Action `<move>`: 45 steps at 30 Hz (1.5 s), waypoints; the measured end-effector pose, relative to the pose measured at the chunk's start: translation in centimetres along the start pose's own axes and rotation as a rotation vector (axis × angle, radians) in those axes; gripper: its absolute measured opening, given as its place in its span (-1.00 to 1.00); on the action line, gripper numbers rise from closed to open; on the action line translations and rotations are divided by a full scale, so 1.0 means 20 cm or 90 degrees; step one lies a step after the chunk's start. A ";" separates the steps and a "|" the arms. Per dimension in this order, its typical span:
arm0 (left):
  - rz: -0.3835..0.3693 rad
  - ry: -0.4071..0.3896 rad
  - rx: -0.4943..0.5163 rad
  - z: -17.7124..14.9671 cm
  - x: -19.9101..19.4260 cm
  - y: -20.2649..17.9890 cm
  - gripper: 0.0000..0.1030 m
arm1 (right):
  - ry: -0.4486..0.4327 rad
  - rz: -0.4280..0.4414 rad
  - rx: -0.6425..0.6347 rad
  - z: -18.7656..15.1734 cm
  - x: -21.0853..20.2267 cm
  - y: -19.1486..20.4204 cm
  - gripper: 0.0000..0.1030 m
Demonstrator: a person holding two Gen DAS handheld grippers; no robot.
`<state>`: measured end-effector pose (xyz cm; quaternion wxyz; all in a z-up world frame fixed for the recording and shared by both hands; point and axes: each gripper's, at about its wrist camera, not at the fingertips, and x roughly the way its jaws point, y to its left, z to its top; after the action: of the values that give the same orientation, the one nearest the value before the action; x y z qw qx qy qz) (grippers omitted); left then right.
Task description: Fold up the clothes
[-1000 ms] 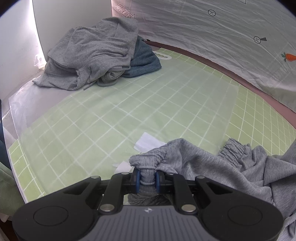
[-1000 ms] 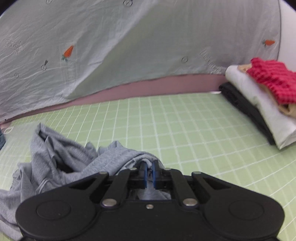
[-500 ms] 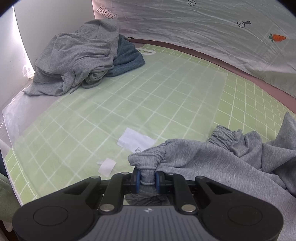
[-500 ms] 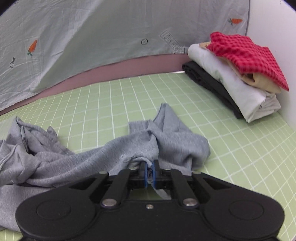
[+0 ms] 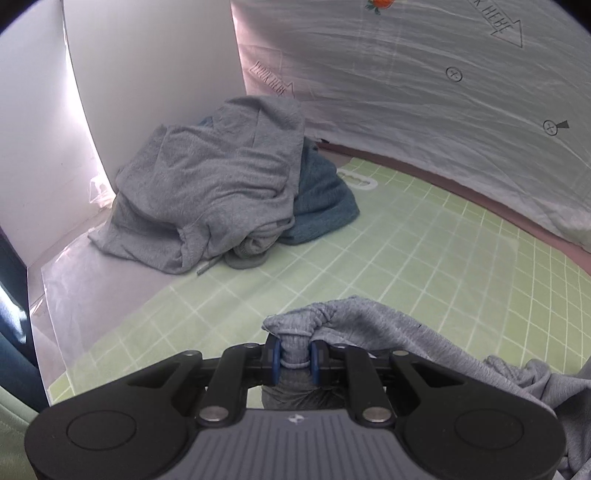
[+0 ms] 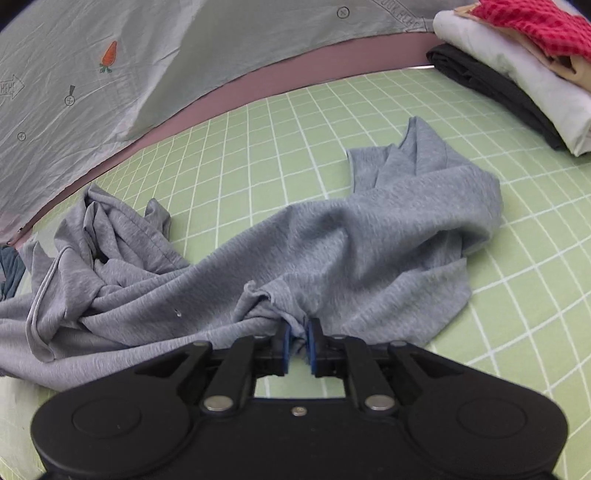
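Left wrist view: at the bottom centre of the frame, the left gripper (image 5: 294,353) is clenched on a gathered, elasticated edge of the grey garment (image 5: 399,332), its blue pads (image 5: 276,355) pressed against either side of the bunched cloth. From there the garment trails off to the lower right of the frame over the green grid mat (image 5: 424,251). In the upper left, against a white wall panel (image 5: 155,74), sits a heap of unfolded clothes (image 5: 207,195): a grey piece draped over a blue one (image 5: 321,210). A pale printed sheet (image 5: 424,92) with a small carrot motif hangs across the upper right.

Right wrist view: at the bottom centre, the right gripper (image 6: 298,345) grips a puckered fold of the same grey garment (image 6: 351,236), the blue pads (image 6: 286,347) close together with cloth pinched between them. The garment lies crumpled across the middle of the frame on the green grid mat (image 6: 266,147), one twisted end bunched at the left, another part folded over itself at the right. In the upper right corner stands a stack of folded clothes (image 6: 517,70), black at the bottom, white above it, and a red checked piece (image 6: 535,26) on top. The printed sheet (image 6: 147,55) fills the upper left.
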<state>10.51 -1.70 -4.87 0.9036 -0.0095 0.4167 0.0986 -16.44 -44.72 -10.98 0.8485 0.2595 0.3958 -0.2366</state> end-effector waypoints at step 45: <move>-0.216 0.174 -0.140 -0.32 0.07 -0.20 0.78 | -0.033 -0.090 0.200 0.23 0.13 -0.51 0.18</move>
<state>7.38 -6.10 -10.43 0.8358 -0.1909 0.5146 -0.0119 -18.76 -55.81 -13.09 0.7885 0.3545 0.3494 -0.3612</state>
